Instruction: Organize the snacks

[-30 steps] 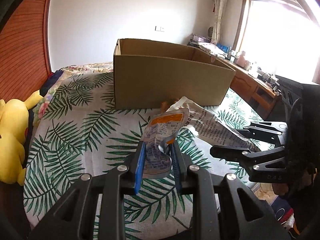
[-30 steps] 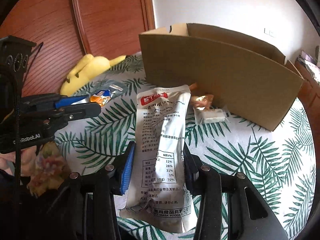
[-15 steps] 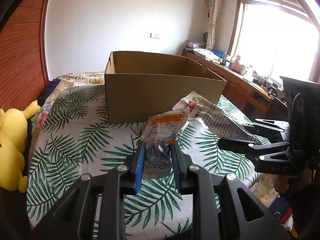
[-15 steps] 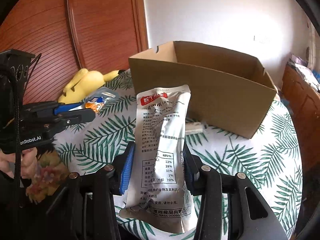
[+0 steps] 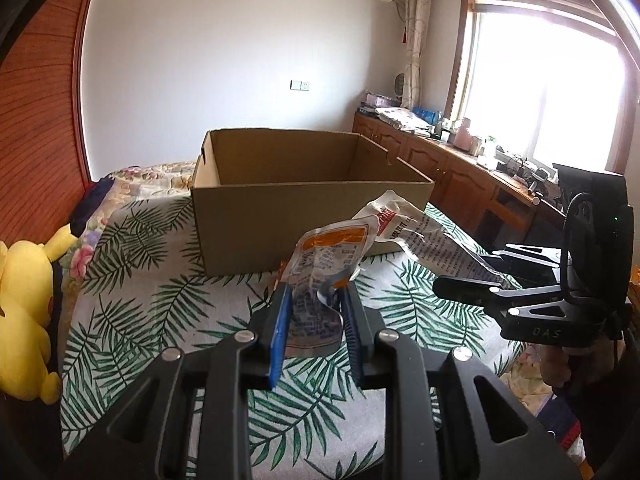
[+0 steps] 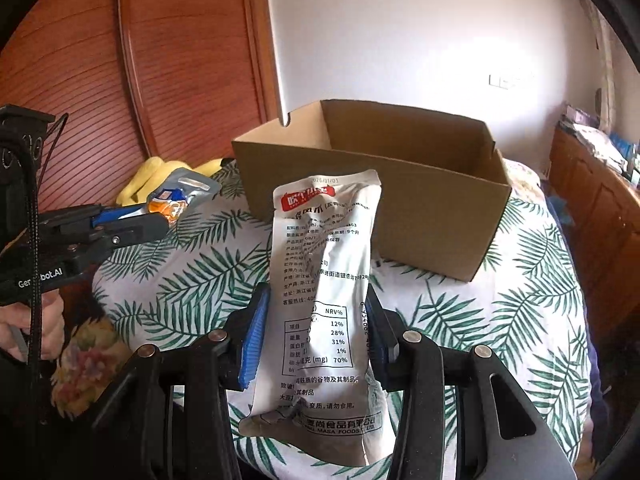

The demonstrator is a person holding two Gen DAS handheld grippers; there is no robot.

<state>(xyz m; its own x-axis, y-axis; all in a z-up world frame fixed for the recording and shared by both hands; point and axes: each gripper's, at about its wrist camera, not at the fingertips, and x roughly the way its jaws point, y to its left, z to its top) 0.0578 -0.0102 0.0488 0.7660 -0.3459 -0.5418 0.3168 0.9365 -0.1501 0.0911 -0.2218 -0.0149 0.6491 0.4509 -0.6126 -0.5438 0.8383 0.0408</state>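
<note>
My left gripper [image 5: 316, 296] is shut on a small clear snack pouch with an orange top [image 5: 320, 268], held up over the bed. My right gripper [image 6: 318, 300] is shut on a tall white snack bag with a red label [image 6: 326, 280]. An open cardboard box [image 5: 304, 208] stands on the leaf-print bedspread beyond both packets; its inside looks bare. In the left wrist view the right gripper [image 5: 460, 280] and its white bag [image 5: 424, 236] hang at the right. In the right wrist view the left gripper [image 6: 160, 222] holds the orange pouch [image 6: 176, 200] at the left.
A yellow plush toy [image 5: 24, 300] lies at the bed's left edge by the wooden headboard [image 6: 80, 80]. Wooden cabinets [image 5: 460, 176] with clutter run under the window at the right. A person's hand [image 6: 28, 328] grips the left tool.
Both grippers have risen with their packets, so the box sits lower in view and its inside now shows. The small snacks beside the box have dropped out of sight behind the white bag.
</note>
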